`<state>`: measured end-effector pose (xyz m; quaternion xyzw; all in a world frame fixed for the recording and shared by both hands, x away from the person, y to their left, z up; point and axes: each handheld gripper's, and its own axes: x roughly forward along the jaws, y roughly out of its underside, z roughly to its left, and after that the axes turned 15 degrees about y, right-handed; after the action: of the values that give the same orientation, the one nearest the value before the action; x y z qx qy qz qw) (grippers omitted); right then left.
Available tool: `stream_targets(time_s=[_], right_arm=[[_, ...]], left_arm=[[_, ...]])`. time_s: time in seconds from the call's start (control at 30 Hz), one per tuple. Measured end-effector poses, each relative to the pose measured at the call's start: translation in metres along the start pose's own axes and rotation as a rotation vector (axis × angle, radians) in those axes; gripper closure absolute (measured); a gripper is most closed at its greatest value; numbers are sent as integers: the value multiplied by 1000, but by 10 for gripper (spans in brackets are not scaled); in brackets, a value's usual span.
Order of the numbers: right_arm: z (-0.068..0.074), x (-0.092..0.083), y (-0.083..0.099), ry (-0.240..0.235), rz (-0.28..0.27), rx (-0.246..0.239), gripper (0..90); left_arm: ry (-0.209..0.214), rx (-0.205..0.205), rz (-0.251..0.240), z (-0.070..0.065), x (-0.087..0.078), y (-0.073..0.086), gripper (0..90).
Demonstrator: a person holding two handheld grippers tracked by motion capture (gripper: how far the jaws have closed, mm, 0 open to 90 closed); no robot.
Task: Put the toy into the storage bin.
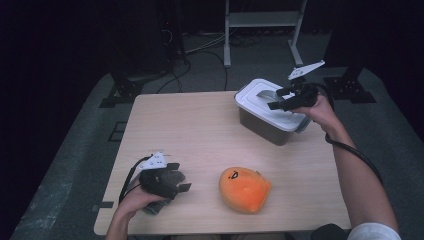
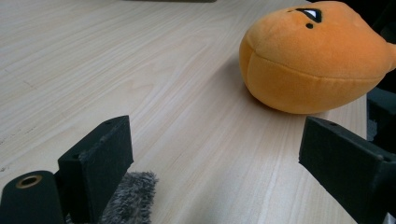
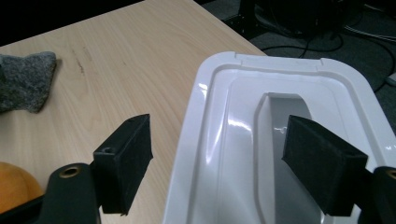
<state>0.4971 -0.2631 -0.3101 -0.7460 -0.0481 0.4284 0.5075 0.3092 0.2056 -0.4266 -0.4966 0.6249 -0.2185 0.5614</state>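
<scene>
The right gripper (image 1: pixel 280 98) hovered over the white lid (image 1: pixel 267 104) of the grey box (image 1: pixel 260 125), jaws wide apart and holding nothing. Nearer the person than the box lay the orange plush toy (image 1: pixel 244 189). Beside the toy, the left gripper (image 1: pixel 180 176) stood open and empty above a grey fuzzy cloth (image 2: pixel 130 198).

- I read this as a lab or recording studio, not a home.
- Beyond my right gripper (image 1: pixel 280 98) I see black surroundings, loose cables (image 1: pixel 200 47) across grey floor, and a white metal stand (image 1: pixel 262 20).
- Under both tools sits a bare wooden table (image 1: pixel 200 130) with dark stand feet (image 1: pixel 117 95) behind it.
</scene>
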Motion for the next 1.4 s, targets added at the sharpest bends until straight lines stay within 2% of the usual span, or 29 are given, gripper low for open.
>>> stream_targets(time_s=[0.47, 0.8, 1.1, 1.23, 1.4], right_arm=[[-17, 12, 3, 31, -4, 35, 226], [-22, 26, 7, 53, -5, 62, 236], [-24, 33, 10, 89, 19, 74, 399], [-23, 35, 12, 80, 15, 76, 530], [-25, 36, 12, 76, 11, 89, 630]], left_arm=[[2, -4, 4, 1, 0, 1, 91], [-4, -11, 0, 2, -3, 2, 91], [-2, -16, 5, 1, -3, 3, 91], [1, -15, 8, 0, -3, 3, 91], [-2, -19, 3, 0, -4, 3, 91]])
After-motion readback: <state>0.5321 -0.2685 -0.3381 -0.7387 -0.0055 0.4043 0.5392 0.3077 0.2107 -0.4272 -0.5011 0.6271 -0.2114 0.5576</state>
